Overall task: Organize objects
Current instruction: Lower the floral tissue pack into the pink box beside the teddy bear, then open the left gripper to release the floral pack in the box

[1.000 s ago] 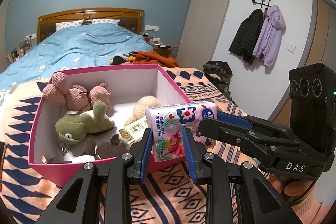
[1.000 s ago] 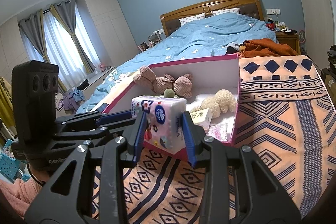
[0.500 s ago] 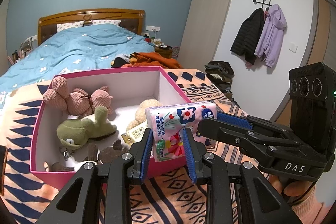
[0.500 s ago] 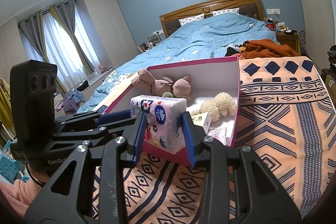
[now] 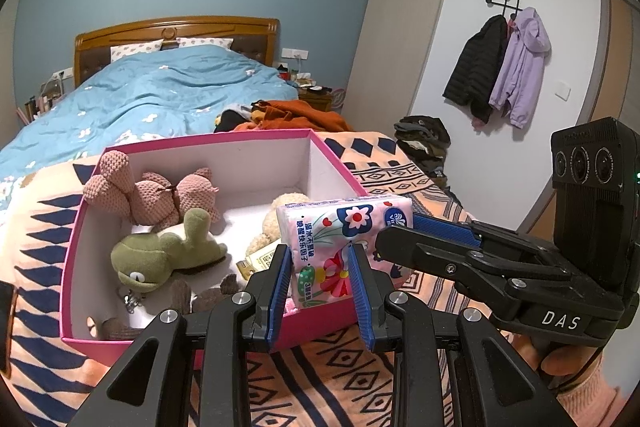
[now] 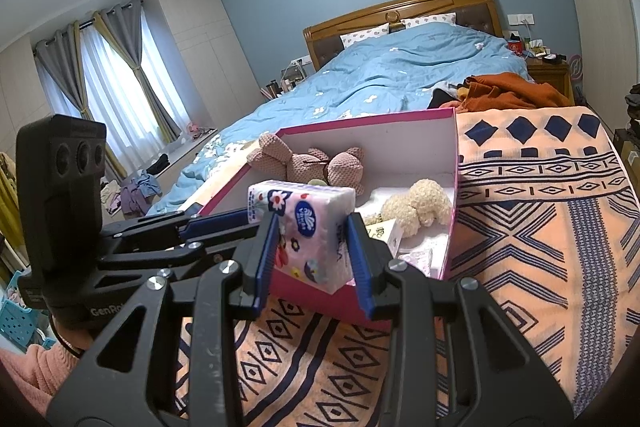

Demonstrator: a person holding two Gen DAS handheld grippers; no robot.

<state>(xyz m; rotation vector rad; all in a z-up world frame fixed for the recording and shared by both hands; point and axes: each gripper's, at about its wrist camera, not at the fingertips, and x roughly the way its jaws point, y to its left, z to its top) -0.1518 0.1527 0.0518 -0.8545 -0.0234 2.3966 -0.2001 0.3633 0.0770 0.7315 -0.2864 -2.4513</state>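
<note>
A pink flowered tissue pack (image 5: 340, 239) is held in the air by both grippers at the pink box's near right corner. My left gripper (image 5: 320, 267) is shut on one end of it. My right gripper (image 6: 312, 247) is shut on the other end, where the tissue pack (image 6: 308, 223) shows again. The right gripper also shows in the left wrist view (image 5: 404, 235), reaching in from the right. The pink box (image 5: 76, 247) with white inside holds a pink knitted toy (image 5: 152, 195), a green frog toy (image 5: 160, 255) and a cream plush (image 6: 416, 207).
The box (image 6: 448, 115) sits on an orange and navy patterned blanket (image 6: 540, 227). Behind it is a bed with a blue duvet (image 5: 160, 95) and orange clothes (image 5: 292, 115). Coats (image 5: 500, 67) hang on the right wall. Small packets (image 5: 260, 259) lie in the box.
Both grippers, still holding the tissue pack, have risen a little, so the box sits slightly lower in both views. The grip has not changed.
</note>
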